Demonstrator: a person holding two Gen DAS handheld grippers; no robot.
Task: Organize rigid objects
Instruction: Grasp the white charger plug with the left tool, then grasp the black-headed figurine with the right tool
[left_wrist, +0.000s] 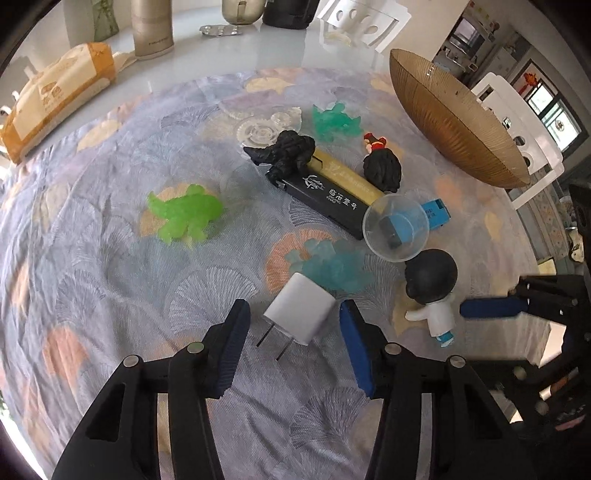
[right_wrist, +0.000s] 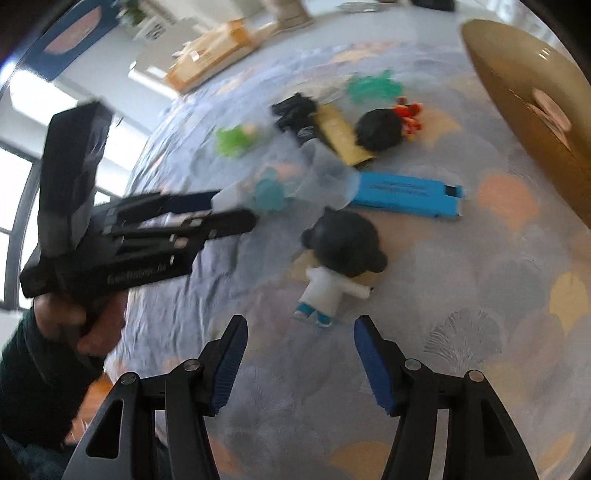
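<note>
On the cloth-covered worktop the toys lie loosely scattered, none yet in the ribbed gold bowl at the far right, which is probably where they belong. From the left: a green dinosaur, then the white charger, lying between the jaws of the left gripper; its pads flank the plug without pressing, so nothing is gripped. Right again, the black-haired figurine lies on its side just ahead of the right gripper, whose jaws gape empty. Both grippers tilt steeply downward, apparently each lining up a pick.
</note>
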